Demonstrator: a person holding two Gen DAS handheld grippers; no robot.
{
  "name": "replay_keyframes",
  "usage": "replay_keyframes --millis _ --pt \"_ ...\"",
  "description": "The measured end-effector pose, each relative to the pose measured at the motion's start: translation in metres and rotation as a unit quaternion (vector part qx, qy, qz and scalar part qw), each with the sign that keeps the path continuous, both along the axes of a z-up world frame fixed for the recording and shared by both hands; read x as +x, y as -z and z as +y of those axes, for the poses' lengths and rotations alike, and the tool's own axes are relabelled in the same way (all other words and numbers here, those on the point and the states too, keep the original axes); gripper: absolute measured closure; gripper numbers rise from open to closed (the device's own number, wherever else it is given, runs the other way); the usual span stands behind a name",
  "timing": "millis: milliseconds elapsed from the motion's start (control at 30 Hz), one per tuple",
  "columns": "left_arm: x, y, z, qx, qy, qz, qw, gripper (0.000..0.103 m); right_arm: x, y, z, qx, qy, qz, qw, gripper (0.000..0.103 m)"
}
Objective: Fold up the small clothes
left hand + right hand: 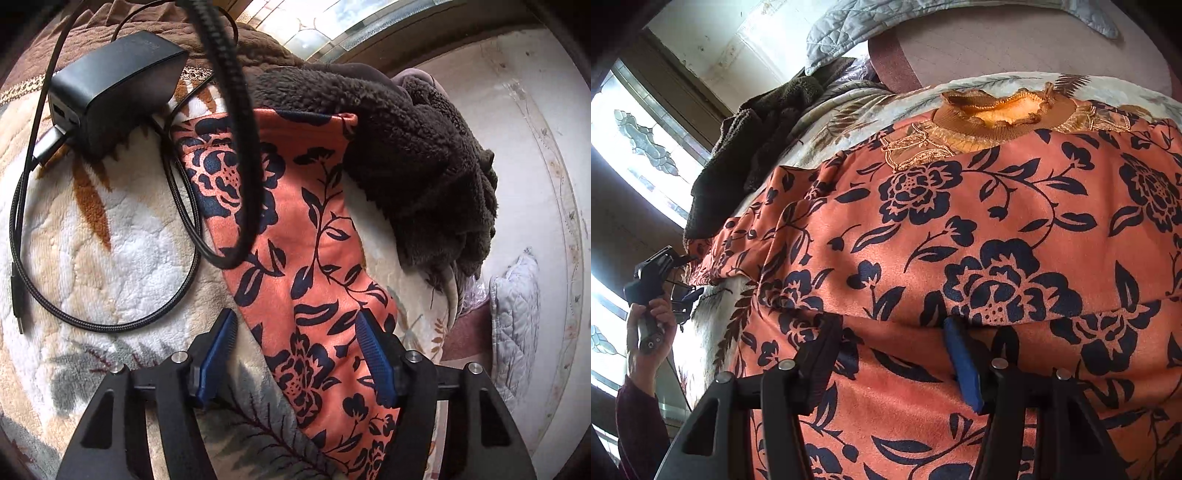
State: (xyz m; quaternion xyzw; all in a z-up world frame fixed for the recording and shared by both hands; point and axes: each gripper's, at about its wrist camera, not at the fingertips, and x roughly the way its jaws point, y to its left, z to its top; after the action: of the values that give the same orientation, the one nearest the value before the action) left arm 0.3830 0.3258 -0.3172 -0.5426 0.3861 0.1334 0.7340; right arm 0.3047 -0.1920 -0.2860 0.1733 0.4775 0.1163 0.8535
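The garment (979,236) — an orange top printed with dark navy flowers and leaves, with a ribbed tan collar (1004,123) — lies spread on a plush cream blanket (122,236) patterned with brown and grey leaves. From the right wrist view the body of the garment fills most of the frame, collar at the far end, with a horizontal crease running across the cloth just beyond the fingertips.

One sleeve (295,229) extends away from the body as a long strip; the left wrist view looks along it to its cuff at the far end, which meets a heap of dark brown fleece (417,173).

Left gripper (297,326): jaws stand apart, blue pads to either side of the sleeve. The right-hand pad (373,354) overlies the sleeve's edge; the left-hand pad sits over the blanket just beside the cloth. The pads do not press together on the fabric. A hand (650,332) is seen holding this tool at the left edge of the right wrist view.

Right gripper (890,332): jaws parted over the garment's body, close to the cloth near the crease. Whether any fabric is pinched cannot be told.

Other items: a black power bank (114,92) with a braided black cable (110,325) looped on the blanket left of the sleeve; a second cable hangs close to the left lens, blurred. A window (639,155) lies beyond the bed.
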Motion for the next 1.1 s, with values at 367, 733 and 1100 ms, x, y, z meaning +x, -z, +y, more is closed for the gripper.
replay_keyframes --millis 367,733,1100 --pt "0.023 0.007 0.011 -0.003 -0.004 -0.005 1.0000 0.098 -0.006 0.005 -0.020 0.070 -0.015 0.005 0.997 0.042" --pt "0.051 -0.115 -0.188 0.180 0.256 -0.111 0.9433 0.098 -0.028 -0.022 -0.078 0.109 0.035 -0.035 0.993 0.043" --pt "-0.013 -0.060 -0.419 0.269 0.560 -0.010 0.7835 0.084 -0.032 -0.031 -0.174 0.167 0.161 -0.048 0.972 0.041"
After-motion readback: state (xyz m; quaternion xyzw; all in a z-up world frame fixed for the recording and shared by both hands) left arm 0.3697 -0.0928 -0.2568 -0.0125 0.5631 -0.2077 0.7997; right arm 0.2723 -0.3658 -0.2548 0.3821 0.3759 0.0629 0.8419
